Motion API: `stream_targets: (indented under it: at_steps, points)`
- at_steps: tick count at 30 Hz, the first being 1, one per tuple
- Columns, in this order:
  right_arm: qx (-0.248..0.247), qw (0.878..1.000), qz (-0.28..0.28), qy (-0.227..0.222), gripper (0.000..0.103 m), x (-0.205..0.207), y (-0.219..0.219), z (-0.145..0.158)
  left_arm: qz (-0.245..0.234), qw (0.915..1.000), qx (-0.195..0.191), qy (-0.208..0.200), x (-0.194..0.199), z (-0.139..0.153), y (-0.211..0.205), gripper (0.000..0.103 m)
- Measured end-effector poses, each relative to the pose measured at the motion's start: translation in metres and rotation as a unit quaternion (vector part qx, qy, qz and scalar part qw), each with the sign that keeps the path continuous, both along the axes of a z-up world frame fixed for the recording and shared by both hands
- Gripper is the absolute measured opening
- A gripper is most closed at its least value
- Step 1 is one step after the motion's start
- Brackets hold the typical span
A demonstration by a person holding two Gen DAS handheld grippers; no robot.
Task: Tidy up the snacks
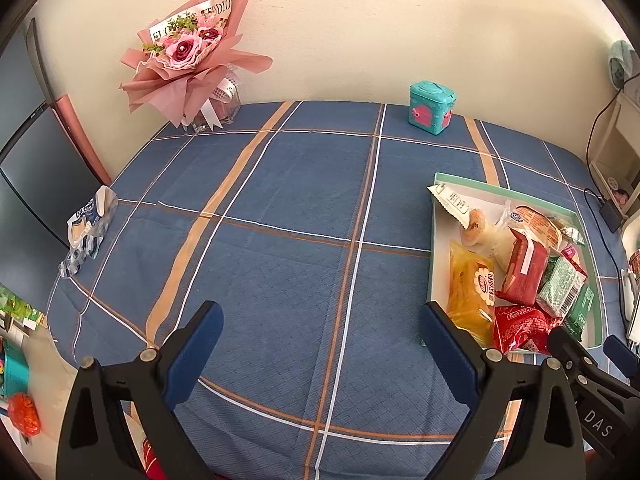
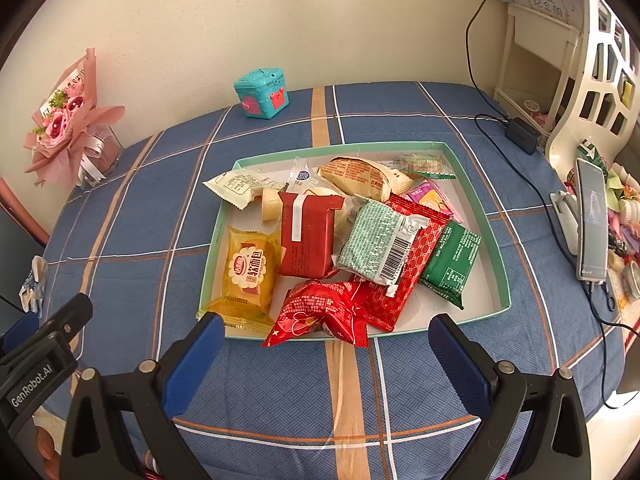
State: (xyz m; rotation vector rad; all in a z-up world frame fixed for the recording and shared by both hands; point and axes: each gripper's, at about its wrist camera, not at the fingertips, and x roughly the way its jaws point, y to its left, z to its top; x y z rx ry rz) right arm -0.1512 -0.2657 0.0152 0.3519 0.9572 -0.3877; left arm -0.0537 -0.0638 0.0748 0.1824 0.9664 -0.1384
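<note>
- Right hand-held gripper (image 2: 326,354): spread wide, nothing between the blue pads, held low over the table (image 2: 248,392) and aimed straight at the tray's near edge; probably parked there because every packet sits within easy reach of that side.
- Left hand-held gripper (image 1: 322,334): likewise gaping and empty, over bare blue plaid cloth to the left of the tray, likely kept clear so as not to crowd the other one.
- Red crinkled packet (image 2: 320,314): nearest of the snacks, draped over the tray's front rim and partly out onto the cloth; loosest of the lot, so an easy pick if tidying is wanted.
- Yellow bread packet (image 2: 250,270): flat in the near-left corner, one end overhanging the rim.
- Shallow green-rimmed tray (image 2: 480,184): holding nearly all the snacks, heaped rather than lined up: red box-shaped packet (image 2: 308,236) in the middle, pale green barcoded packet (image 2: 378,242) leaning on a red patterned packet (image 2: 420,240), dark green packet (image 2: 452,258) to the right, cream and brown wrappers along the back.
- Gathered into one tray, so fitting either a finished collection or a pile awaiting sorting.
- Crumpled blue-and-white wrapper (image 1: 86,226): well apart at the table's left edge; whether snack or rubbish, unclear.
- Teal toy box (image 2: 262,94) and pink bouquet (image 1: 188,52): against the far wall, out of the working area.
</note>
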Motion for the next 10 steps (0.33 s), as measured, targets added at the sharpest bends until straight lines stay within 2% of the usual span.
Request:
stream_targets:
  at_steps: [10]
  points:
    - [-0.001, 1.0, 0.0, 0.0, 0.103, -0.0003, 0.0001, -0.0001, 0.004, 0.9999, -0.006, -0.012, -0.0014, 0.0044, 0.0052, 0.098]
